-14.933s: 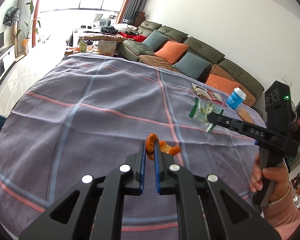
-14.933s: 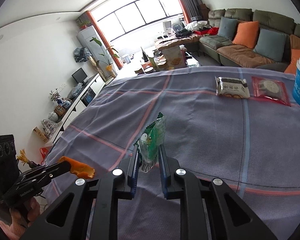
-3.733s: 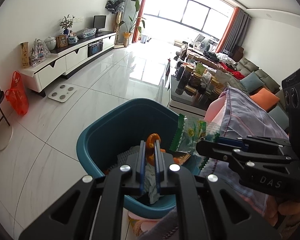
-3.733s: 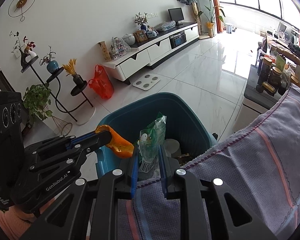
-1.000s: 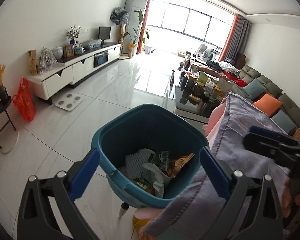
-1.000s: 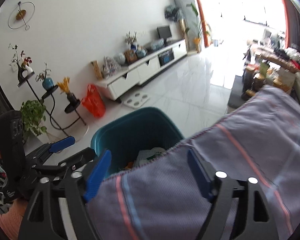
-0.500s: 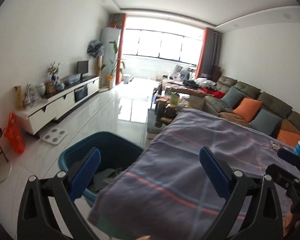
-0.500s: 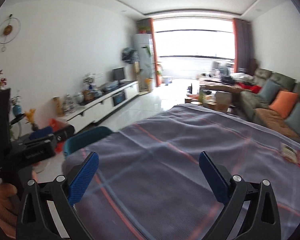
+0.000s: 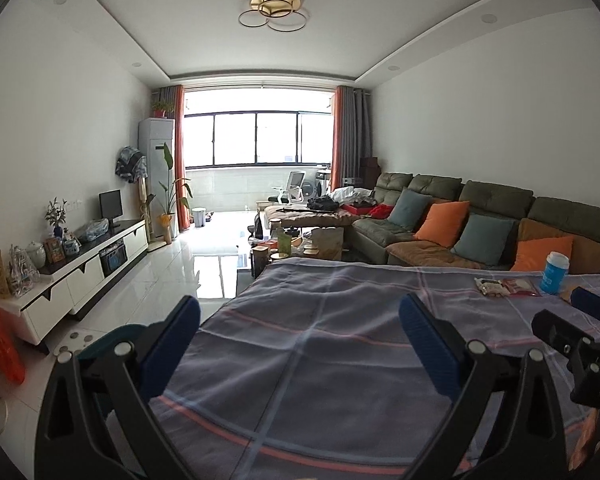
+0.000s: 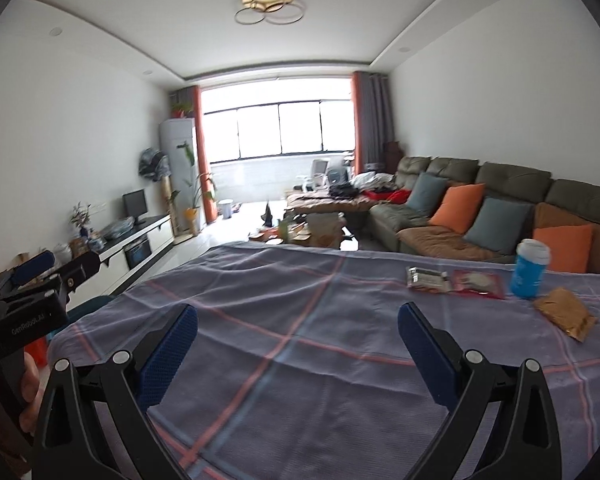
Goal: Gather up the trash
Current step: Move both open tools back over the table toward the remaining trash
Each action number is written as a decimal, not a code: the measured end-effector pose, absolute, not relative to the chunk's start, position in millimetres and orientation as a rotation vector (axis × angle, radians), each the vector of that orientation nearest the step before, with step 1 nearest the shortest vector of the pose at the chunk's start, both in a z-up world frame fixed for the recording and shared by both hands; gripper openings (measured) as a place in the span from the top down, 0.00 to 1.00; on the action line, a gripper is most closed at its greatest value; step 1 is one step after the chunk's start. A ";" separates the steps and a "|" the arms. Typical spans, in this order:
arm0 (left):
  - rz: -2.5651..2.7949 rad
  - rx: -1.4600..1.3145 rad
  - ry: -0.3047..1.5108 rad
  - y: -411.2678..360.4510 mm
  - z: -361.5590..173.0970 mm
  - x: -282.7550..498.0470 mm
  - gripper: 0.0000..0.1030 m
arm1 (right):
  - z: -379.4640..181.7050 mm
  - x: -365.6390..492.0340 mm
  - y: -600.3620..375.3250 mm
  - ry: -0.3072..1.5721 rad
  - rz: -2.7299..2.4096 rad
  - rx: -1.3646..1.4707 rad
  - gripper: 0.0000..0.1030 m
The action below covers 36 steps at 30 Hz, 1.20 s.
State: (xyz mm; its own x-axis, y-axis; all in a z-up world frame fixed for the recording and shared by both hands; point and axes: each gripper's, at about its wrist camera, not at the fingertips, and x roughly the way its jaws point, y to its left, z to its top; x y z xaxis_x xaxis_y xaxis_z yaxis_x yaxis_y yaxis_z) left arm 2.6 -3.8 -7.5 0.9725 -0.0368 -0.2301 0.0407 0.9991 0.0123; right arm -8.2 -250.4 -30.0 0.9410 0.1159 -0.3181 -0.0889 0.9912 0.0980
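Both grippers are open and empty above the near end of a table covered with a grey-purple checked cloth (image 9: 320,360). My left gripper (image 9: 300,344) shows wide-spread blue pads; my right gripper (image 10: 298,344) likewise. At the far right of the table lie a silver wrapper (image 10: 428,279), a red packet (image 10: 478,283), a brown-gold packet (image 10: 566,313) and a blue cup with a white lid (image 10: 530,268). The wrappers (image 9: 504,287) and cup (image 9: 555,273) also show in the left wrist view. The teal trash bin (image 9: 112,338) sits on the floor at the table's left corner, mostly hidden.
A green sofa (image 9: 480,216) with orange and grey cushions runs along the right wall. A low coffee table (image 9: 300,236) with jars stands beyond the table. A white TV cabinet (image 9: 80,268) lines the left wall. An orange bag (image 9: 0,344) hangs at the left.
Both grippers have swung up and away from the bin toward the table. Earlier they held an orange peel and a green wrapper over the bin; now both are open and empty.
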 end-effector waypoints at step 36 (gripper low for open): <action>-0.136 0.039 0.175 -39.9 -10.5 -14.9 0.03 | -16.8 -34.0 -278.0 0.261 -0.031 0.070 0.04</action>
